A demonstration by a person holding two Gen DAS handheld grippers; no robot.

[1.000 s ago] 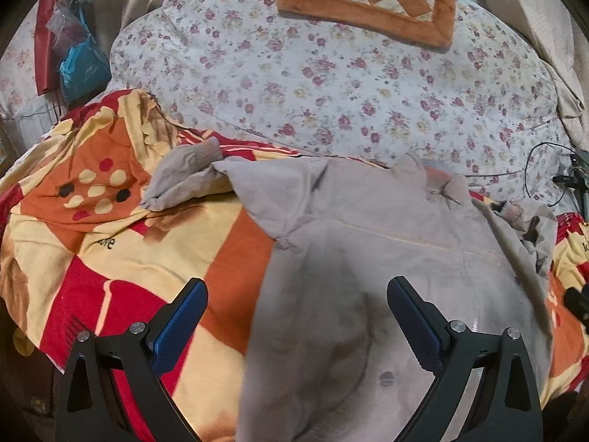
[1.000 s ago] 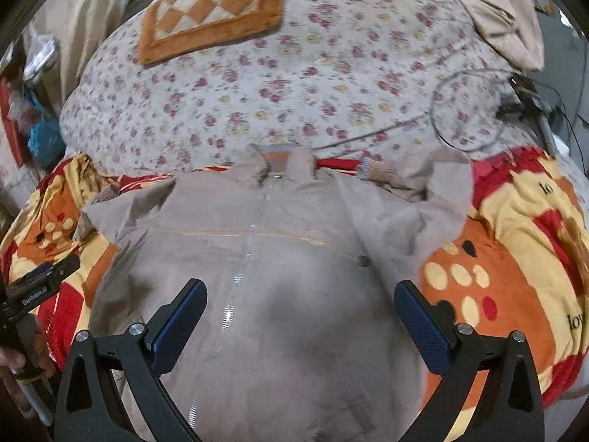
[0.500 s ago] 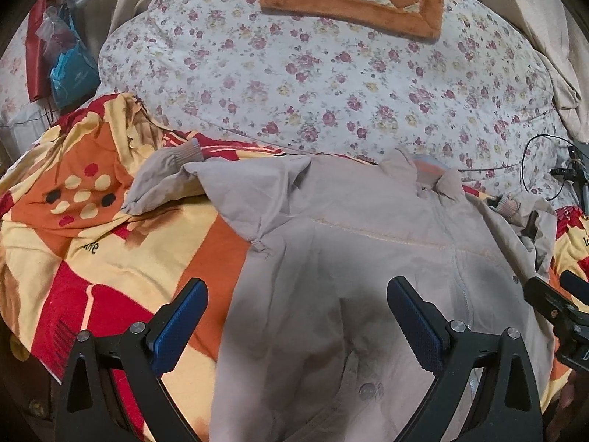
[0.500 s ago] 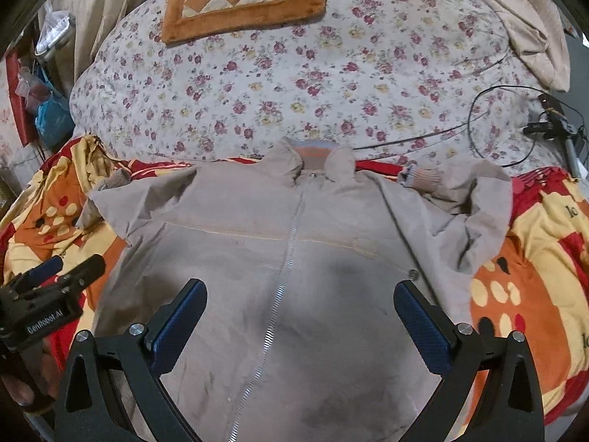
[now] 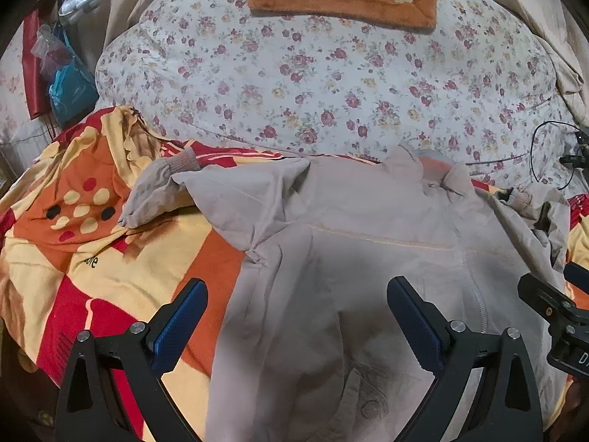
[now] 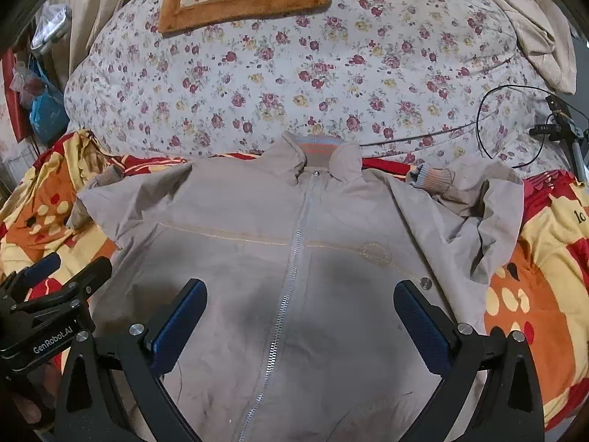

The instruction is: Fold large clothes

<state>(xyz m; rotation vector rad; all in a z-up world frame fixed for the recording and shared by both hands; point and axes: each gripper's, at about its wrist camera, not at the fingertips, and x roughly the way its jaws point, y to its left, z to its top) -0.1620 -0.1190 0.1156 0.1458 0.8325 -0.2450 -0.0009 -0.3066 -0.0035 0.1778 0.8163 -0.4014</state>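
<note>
The beige jacket (image 6: 294, 258) lay zipped and front-up on the patterned blanket (image 6: 545, 258), collar toward the floral quilt (image 6: 294, 73). The left gripper (image 5: 296, 316) and right gripper (image 6: 300, 316) hovered above it, jaws spread wide, gripping nothing.

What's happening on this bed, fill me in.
A person holds a pair of tongs in each hand over a beige zip-up jacket spread front-up on a red and orange blanket. Both the left tongs and the right tongs are open and hold nothing. The jacket is zipped, its collar towards the floral quilt, and both sleeves lie bent back towards the shoulders. No fold of the body has been made yet.
</note>
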